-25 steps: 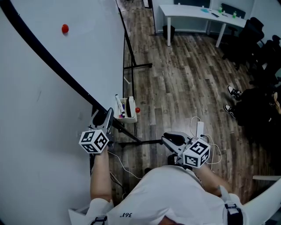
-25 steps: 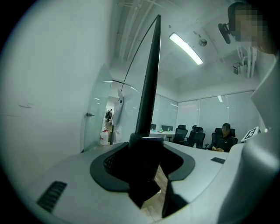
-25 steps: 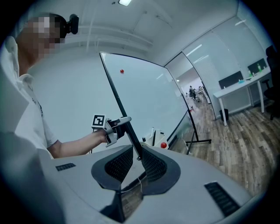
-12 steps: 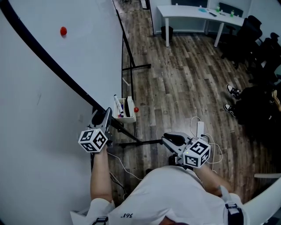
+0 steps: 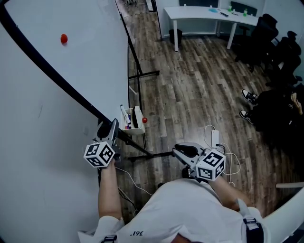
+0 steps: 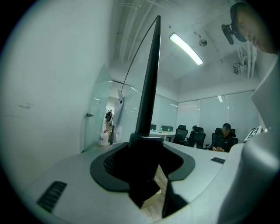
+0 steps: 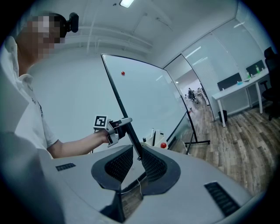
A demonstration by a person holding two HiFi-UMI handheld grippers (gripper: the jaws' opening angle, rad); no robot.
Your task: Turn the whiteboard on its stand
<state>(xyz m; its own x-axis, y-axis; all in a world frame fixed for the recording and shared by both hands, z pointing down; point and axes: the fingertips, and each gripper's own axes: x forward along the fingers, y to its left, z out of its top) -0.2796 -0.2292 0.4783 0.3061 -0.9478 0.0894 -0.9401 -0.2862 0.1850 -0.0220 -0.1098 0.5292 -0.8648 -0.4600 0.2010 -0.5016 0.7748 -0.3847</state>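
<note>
The whiteboard stands tilted on its stand, a red magnet stuck high on it. Its black frame edge runs diagonally down to my left gripper, which is shut on it near the lower corner. In the left gripper view the frame fills the space between the jaws of the left gripper. My right gripper hangs open over the floor, apart from the board and holding nothing. The right gripper view looks past the right gripper at the left gripper clamped on the whiteboard.
A white marker tray with pens and a red ball hangs at the board's lower edge. The stand's black legs reach across the wooden floor. A power strip with cables lies by my right gripper. A white desk, dark chairs and someone's shoes are farther off.
The head view has drifted a little, so everything sits slightly further left. The left gripper stays clamped on the frame and the right gripper stays open in place.
</note>
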